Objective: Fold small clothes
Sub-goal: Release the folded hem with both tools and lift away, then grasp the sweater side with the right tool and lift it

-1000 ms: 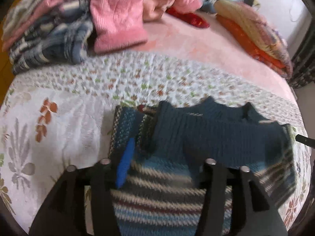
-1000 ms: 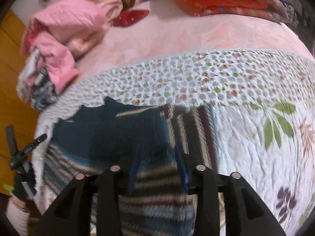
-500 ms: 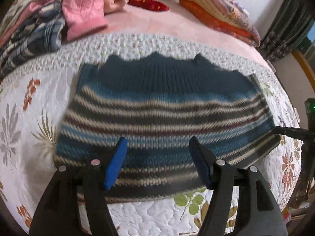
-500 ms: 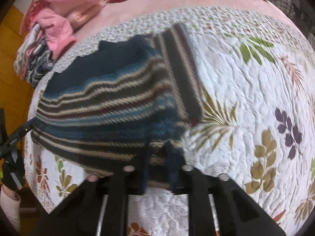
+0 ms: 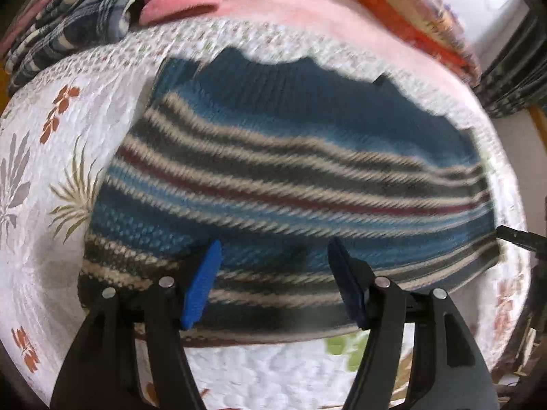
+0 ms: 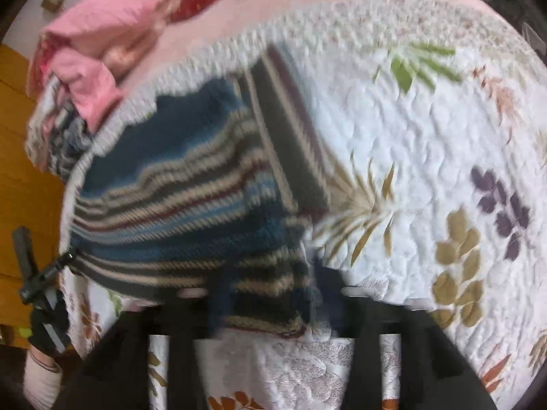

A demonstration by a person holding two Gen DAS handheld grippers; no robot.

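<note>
Striped knit sweater (image 5: 290,177) lies flat on the floral quilt (image 5: 51,177), already folded once by the look of it, dark blue neck end far, striped hem near. Thick wool knit: soft, floppy, likely a bit heavy for its size, grippy rather than slick, not fragile. It will sag and stretch if lifted by one point, so take the near hem at two spread corners, through all layers.

Left gripper (image 5: 273,287): jaws wide apart, blue pads (image 5: 201,287) hovering over the near hem, left of centre; no cloth between them.

Right gripper (image 6: 270,294): at the sweater's near right corner, hem bunched up between the fingers. Frame is blurred, so I can't tell whether it's clamped or just straddling.

Pink garment pile (image 6: 99,44) sits well apart at the far edge.
</note>
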